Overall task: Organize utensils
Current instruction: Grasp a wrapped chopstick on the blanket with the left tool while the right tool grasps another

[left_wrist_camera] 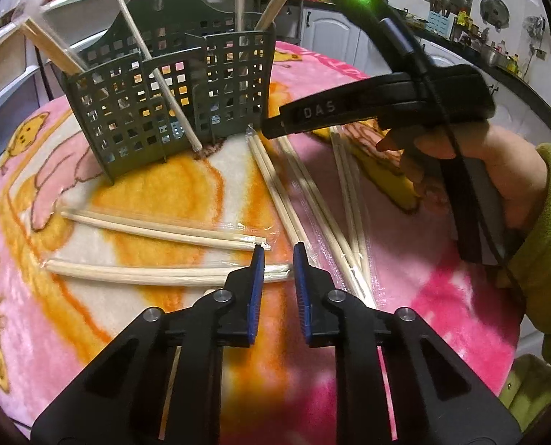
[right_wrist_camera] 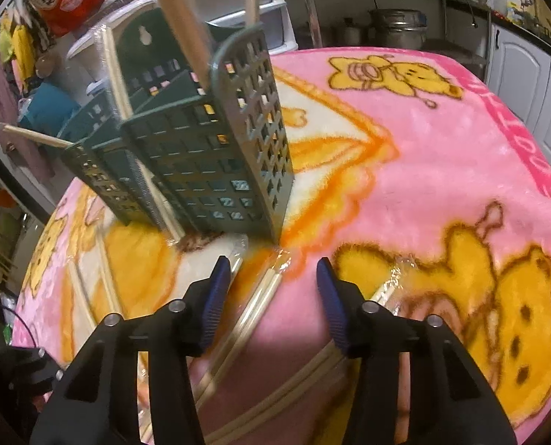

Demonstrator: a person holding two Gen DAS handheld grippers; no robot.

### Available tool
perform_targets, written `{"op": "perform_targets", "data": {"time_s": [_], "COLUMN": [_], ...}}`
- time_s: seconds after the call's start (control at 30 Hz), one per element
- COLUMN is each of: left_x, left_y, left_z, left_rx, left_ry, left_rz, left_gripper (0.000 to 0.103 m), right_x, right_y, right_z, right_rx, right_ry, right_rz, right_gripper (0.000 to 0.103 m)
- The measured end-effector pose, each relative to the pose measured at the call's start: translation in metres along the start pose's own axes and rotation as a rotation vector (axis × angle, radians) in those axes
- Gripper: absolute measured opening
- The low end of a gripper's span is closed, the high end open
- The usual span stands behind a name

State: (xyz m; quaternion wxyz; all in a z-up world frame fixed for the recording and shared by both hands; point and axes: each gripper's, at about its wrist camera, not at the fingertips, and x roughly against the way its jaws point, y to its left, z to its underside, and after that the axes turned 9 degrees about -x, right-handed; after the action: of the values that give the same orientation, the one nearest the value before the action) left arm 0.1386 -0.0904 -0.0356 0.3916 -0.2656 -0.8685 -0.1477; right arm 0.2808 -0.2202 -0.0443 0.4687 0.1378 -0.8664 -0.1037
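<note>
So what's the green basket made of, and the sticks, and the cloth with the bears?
The basket looks like hard dark-green plastic: a smooth moulded grid of square holes. The sticks look like pale bare wood or bamboo, matte, in clear shiny wrappers. The cloth looks like soft fleece, with fuzzy pile blurring the bear outlines.

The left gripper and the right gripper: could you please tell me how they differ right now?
The left gripper has its jaws set narrowly apart, while the right gripper is spread much wider. The left gripper hangs over the wrapped chopsticks lying crosswise on the blanket; the right gripper faces the green utensil basket, with a wrapped pair running lengthwise between its fingers. Both are empty and have blue pads.
</note>
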Motion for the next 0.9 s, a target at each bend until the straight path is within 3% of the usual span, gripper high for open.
{"op": "perform_targets", "data": {"time_s": [0.2, 0.43, 0.8, 0.9], "left_x": [0.005, 0.008, 0.007, 0.004], "left_y": [0.006, 0.012, 0.0, -0.005], "left_z": [0.004, 0.008, 0.006, 0.002], "left_rx": [0.03, 0.049, -0.013, -0.027], "left_ry": [0.003, 0.009, 0.034, 0.033], "left_rz": [0.023, 0.038, 0.071, 0.077], "left_gripper": [0.004, 0.003, 0.003, 0.014], "right_x": [-0.012, -0.012, 0.007, 0.012], "right_y": [0.004, -0.005, -0.018, -0.02], "right_z": [0.001, 0.001, 0.002, 0.002], "right_rx": [0.02, -0.001, -0.075, -0.079], "right_ry": [0.02, 0.001, -0.033, -0.042], "right_rz": [0.031, 0.066, 0.007, -0.003], "right_gripper": [0.036, 0.013, 0.011, 0.011]}}
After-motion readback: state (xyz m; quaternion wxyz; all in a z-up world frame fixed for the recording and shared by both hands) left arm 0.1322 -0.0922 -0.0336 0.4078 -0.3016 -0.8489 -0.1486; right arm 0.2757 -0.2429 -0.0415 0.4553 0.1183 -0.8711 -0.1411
